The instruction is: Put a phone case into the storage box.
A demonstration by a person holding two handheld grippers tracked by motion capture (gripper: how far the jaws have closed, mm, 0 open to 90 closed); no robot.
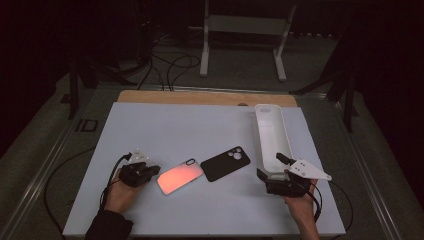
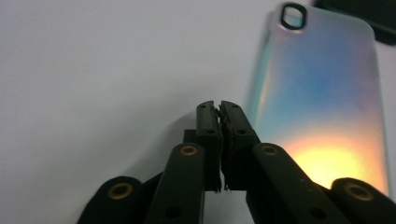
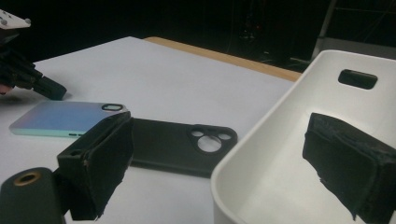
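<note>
black gripper jaws, brass screws

Right gripper jaws straddle the white bin's near wall at lower right; black phone case lies centre-frame, iridescent case at left.

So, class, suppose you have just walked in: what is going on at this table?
A person holds a two-jaw gripper in each hand over a white table. The left gripper is shut, empty, its tips beside the iridescent phone case, which lies flat. A black phone case lies next to it, untouched. The right gripper is open, its jaws straddling the near wall of a long white bin; whether the pads press on the wall I cannot tell. The visible part of the bin holds nothing.
</note>
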